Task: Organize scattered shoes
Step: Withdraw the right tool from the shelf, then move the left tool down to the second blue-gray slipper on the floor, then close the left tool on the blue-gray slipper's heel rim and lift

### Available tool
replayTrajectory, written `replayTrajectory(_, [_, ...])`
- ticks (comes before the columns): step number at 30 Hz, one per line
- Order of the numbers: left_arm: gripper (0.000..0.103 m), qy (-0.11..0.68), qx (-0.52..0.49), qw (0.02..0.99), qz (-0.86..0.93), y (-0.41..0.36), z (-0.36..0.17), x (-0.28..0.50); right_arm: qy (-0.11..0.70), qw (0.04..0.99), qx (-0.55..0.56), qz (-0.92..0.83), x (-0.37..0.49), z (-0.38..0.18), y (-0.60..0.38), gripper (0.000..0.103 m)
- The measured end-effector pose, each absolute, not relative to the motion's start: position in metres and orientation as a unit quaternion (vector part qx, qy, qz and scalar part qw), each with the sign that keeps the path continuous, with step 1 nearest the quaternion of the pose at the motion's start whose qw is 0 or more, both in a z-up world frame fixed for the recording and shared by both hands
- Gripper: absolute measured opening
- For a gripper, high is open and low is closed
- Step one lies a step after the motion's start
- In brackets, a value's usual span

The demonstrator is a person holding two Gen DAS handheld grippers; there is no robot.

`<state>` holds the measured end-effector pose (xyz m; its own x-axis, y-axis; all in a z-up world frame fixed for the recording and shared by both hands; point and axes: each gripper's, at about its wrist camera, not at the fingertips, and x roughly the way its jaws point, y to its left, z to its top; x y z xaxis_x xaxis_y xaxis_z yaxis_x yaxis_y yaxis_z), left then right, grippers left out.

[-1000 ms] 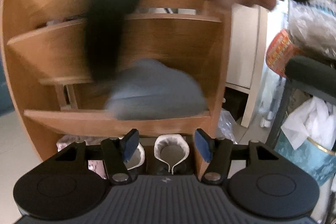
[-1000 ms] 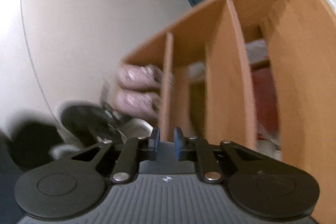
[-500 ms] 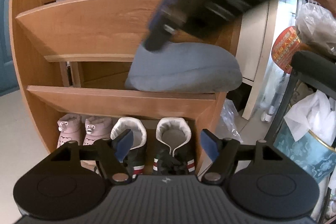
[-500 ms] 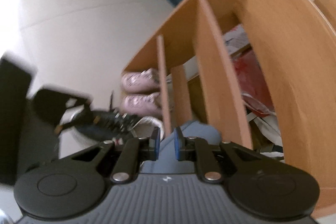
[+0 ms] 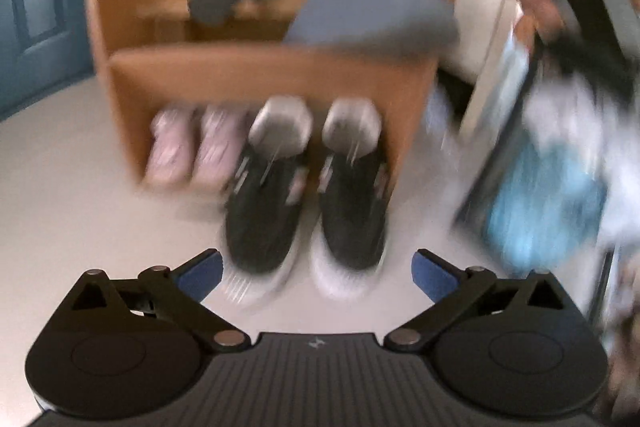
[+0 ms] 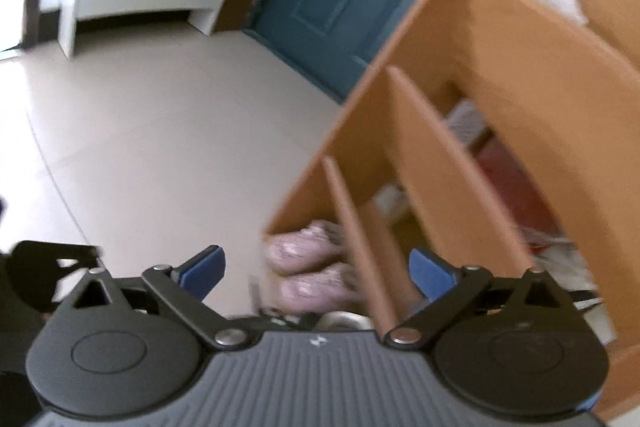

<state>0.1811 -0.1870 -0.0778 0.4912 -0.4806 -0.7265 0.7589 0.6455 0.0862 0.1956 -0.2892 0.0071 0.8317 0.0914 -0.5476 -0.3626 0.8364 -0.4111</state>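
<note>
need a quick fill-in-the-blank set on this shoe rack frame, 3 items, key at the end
1. The black shoes stand with their heels in the rack's ____ compartment.
2. Left of the black shoes in that compartment sits a ____ pair.
3. The grey-blue slipper lies on the shelf ____ the black shoes.

Missing words: bottom; pink; above
</note>
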Motion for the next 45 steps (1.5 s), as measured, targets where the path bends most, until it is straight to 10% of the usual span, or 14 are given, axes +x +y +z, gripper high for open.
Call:
replayTrajectory(16, [0.103,0.539,0.251,0.801,-0.062,0.059,-0.171,0.063,0.418,0.847,-0.044,0.325,0.211,-0.022,-0.101,0.100])
replayTrajectory(30, [0.103,0.525,0.233,0.812,0.106,0.118,-0.202,0.061,0.534,0.756,-0.054,0.375,0.169,-0.145,-0.062,0.101])
replayTrajectory(33, [0.081,0.536,0.265,0.797,0.082,0.131,-0.212,0.062,0.534,0.760,-0.041,0.368,0.170,-0.147,-0.068,0.101])
replayTrajectory(42, [0.078,0.616,0.284,0.733,0.046,0.168,-0.235,0.061,0.505,0.772,-0.063,0.380,0.167,-0.146,-0.057,0.101])
replayTrajectory(45, [0.049,0.617,0.278,0.734,0.056,0.169,-0.250,0.054,0.507,0.768,-0.065,0.385,0.165,-0.147,-0.051,0.101])
